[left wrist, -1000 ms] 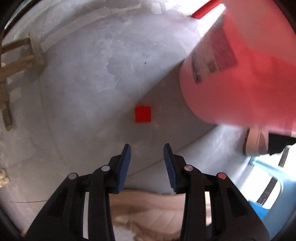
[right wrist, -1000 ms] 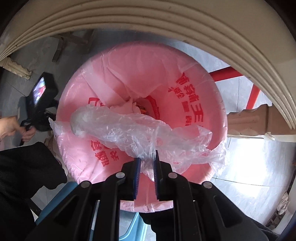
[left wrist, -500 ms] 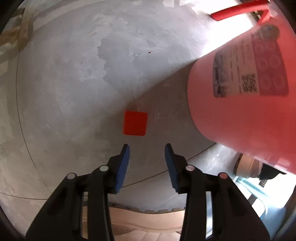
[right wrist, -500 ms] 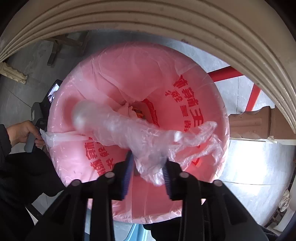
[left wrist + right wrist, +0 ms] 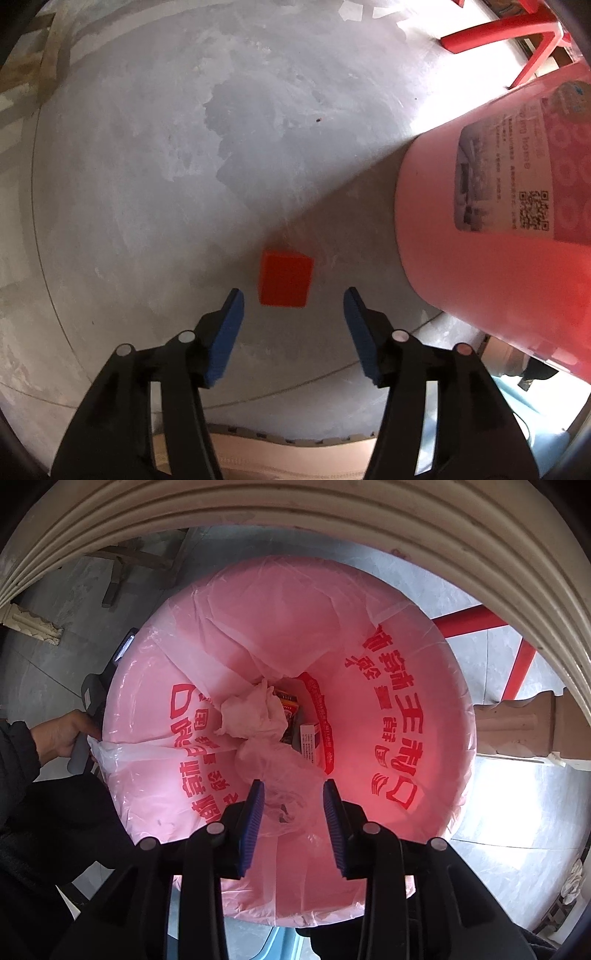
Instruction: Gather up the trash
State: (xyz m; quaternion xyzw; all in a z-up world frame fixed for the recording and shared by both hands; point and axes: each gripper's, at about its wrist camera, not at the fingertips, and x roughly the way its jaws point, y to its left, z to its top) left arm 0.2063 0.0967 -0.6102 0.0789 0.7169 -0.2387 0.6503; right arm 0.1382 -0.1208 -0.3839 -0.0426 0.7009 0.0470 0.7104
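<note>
Left gripper (image 5: 291, 299) above floor (image 5: 147, 166), jaws opening, nothing between them; red paper square (image 5: 285, 279) just ahead, beside pink bin (image 5: 498, 266). Looks light, flat, thin: pinch at edge. Right gripper (image 5: 291, 797) open over bin liner (image 5: 258, 602), clear plastic bag (image 5: 284, 805) loose below.

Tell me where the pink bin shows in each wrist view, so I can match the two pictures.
Left wrist: the pink bin fills the right side, seen from outside with its label; a red square piece lies on the floor beside it.
Right wrist: the bin fills the centre, seen from above into its liner.
Shared landmark: the red frame beyond the bin.
</note>
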